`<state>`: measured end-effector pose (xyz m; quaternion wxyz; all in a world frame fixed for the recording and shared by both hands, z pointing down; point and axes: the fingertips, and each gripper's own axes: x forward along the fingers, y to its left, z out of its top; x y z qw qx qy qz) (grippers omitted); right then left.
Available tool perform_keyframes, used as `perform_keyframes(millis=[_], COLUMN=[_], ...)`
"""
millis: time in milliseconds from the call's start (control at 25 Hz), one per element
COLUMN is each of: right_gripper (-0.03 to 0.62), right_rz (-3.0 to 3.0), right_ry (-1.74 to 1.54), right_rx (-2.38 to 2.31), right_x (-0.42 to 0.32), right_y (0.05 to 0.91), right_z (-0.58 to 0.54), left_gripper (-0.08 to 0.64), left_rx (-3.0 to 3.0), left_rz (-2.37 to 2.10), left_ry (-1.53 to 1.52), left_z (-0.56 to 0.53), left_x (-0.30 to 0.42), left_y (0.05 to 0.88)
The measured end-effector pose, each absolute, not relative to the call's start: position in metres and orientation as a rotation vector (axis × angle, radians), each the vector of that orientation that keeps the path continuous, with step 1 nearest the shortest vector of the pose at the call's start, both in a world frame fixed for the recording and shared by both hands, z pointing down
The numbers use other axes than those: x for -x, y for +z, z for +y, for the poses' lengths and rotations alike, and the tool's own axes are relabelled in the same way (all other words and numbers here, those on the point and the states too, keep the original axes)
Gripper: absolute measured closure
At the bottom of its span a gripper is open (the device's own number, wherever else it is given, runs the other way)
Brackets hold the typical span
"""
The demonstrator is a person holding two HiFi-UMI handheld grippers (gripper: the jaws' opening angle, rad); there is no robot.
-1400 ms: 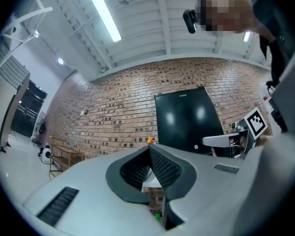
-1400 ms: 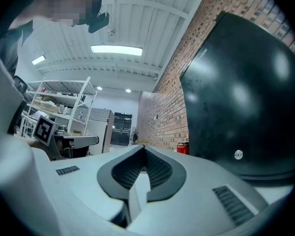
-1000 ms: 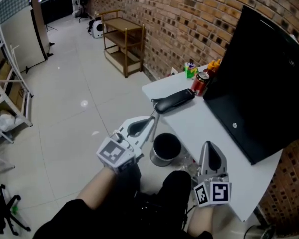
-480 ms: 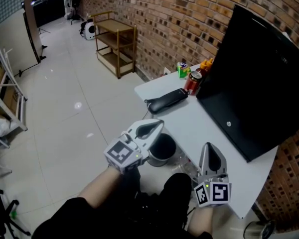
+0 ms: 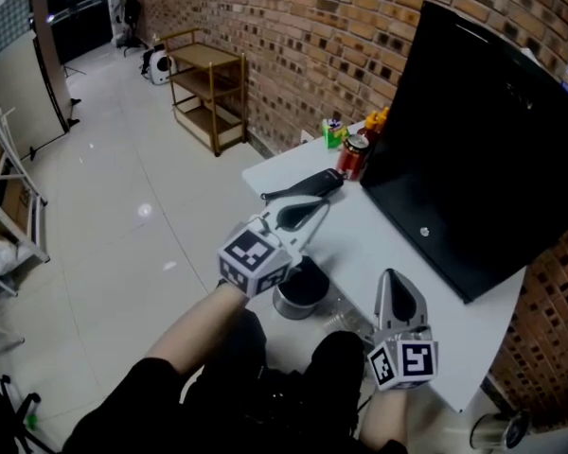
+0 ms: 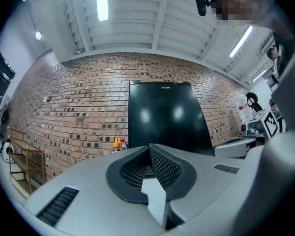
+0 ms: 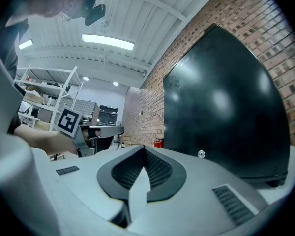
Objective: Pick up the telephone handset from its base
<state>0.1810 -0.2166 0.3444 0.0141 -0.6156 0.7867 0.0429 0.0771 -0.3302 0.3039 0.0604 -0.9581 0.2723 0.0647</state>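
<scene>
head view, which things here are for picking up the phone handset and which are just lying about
For the job: telephone handset; left hand-held gripper, nearest it; right hand-held gripper.

Just lying about: red can; green item; big black screen; metal cup.

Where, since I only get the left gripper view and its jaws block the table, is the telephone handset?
Observer: The handset lies on the white table near its far left corner, just ahead of the left gripper.
Operator: Which way does it lie?
Observer: One end points toward a red can, the other toward the table's corner.
Operator: And the right gripper?
Observer: The right gripper is over the table's near end, jaws shut on nothing.
</scene>
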Motion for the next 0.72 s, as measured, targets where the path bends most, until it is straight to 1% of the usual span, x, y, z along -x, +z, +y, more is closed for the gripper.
perform_keyframes(millis=[80, 120, 160, 240, 320, 360, 480, 720], right_gripper=[0.583, 0.583, 0.583, 0.583, 0.583, 0.583, 0.583, 0.583], right_rz=[2.458, 2.463, 2.464, 2.467, 2.477, 2.476, 2.49, 2.498], right_ry=[0.135, 0.136, 0.14, 0.145, 0.14, 0.139, 0.133, 0.122], right_rx=[1.918, 1.917, 1.912, 1.901, 1.895, 1.894, 1.903, 1.926], right_x=[-0.179, -0.177, -0.176, -0.173, -0.171, -0.17, -0.169, -0.171], right_y=[0.344, 0.344, 0.343, 0.342, 0.344, 0.346, 0.351, 0.352], right_z=[-0.224, -0.227, -0.23, -0.234, -0.237, -0.238, -0.236, -0.231], left_gripper=[0.549, 0.452, 0.373, 0.319, 0.311, 0.278, 0.229, 0.23], left_rx=[2.885, 2.869, 2.851, 2.821, 2.819, 2.825, 2.87, 2.946], left_rz=[0.864, 0.886, 0.909, 0.95, 0.962, 0.949, 0.869, 0.854], left_ry=[0.137, 0.075, -0.001, -0.168, -0.358, -0.463, -0.702, -0.814], left_z=[-0.347, -0.356, -0.366, -0.392, -0.419, -0.43, -0.444, -0.455], left_x=[-0.081, -0.083, -0.084, -0.085, -0.087, -0.09, -0.098, -0.098], left_y=[0.303, 0.305, 0.31, 0.321, 0.337, 0.348, 0.374, 0.392])
